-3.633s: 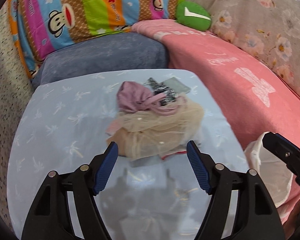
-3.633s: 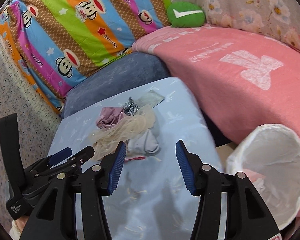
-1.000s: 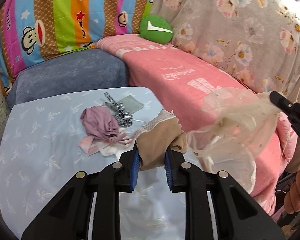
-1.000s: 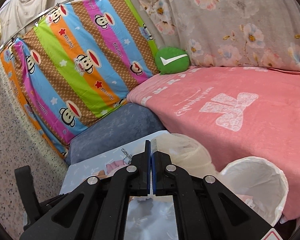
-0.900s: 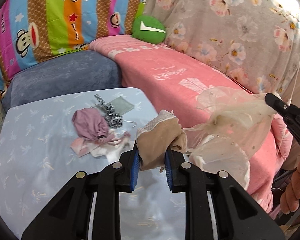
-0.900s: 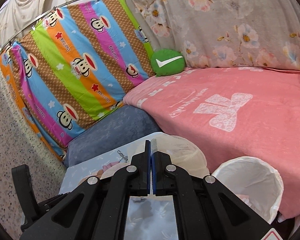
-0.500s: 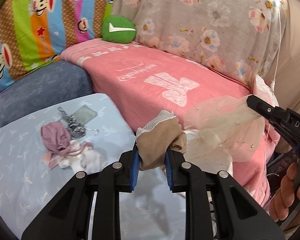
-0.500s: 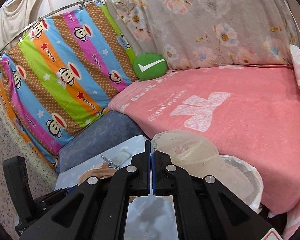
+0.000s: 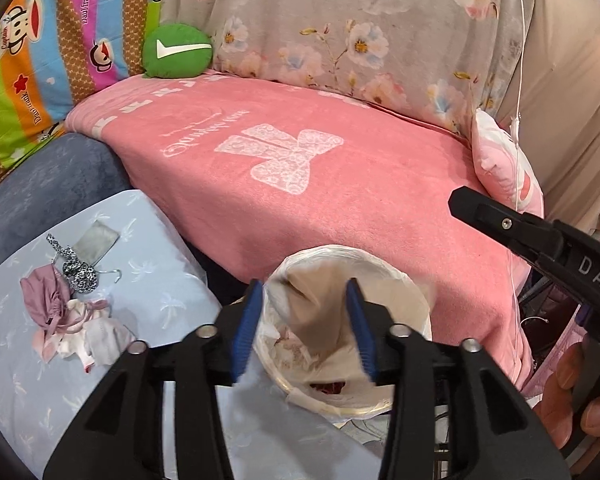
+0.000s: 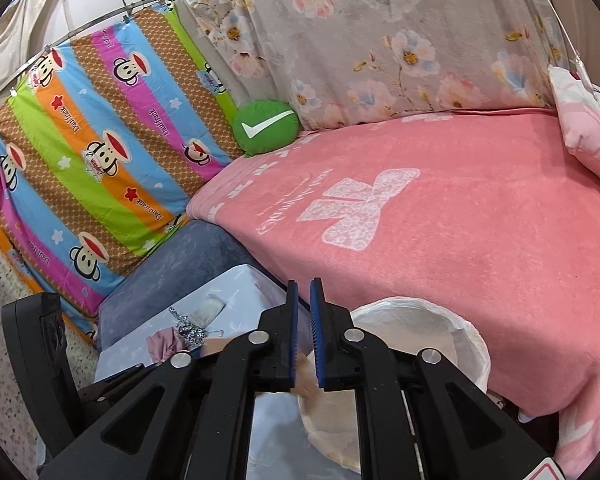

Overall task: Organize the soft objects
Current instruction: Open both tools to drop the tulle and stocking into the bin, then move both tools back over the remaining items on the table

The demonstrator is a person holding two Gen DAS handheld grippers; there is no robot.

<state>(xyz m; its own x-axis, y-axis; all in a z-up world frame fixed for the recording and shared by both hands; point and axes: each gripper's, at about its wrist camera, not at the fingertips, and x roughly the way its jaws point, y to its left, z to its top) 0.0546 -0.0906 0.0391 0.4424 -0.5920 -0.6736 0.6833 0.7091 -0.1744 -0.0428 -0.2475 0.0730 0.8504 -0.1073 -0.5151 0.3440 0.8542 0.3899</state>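
Both tongs swung off the table [image 9: 148, 292] to the bin [image 9: 414, 292] beside the pink bed [image 9: 340, 208]; the tulle that hung from the right one a second ago is gone from its tips.

Bin: white-lined, now holds pale fabric, with a tan cloth [image 9: 314, 312] blurred and loose above it.

Left tongs [image 9: 306, 326]: jaws opening, about half wide, pads clear of the tan cloth between them. Looks like a drop in progress.

Right tongs [image 10: 304, 332]: jaws opening, only a narrow slit, nothing seen between them.

Left on the table: mauve cloth [image 9: 42, 298], white-pink bundle [image 9: 88, 334], leopard-print strip [image 9: 74, 266], grey patch [image 9: 96, 242].

Judgement: roughly half sorted; two pieces binned, a small heap still to fetch.
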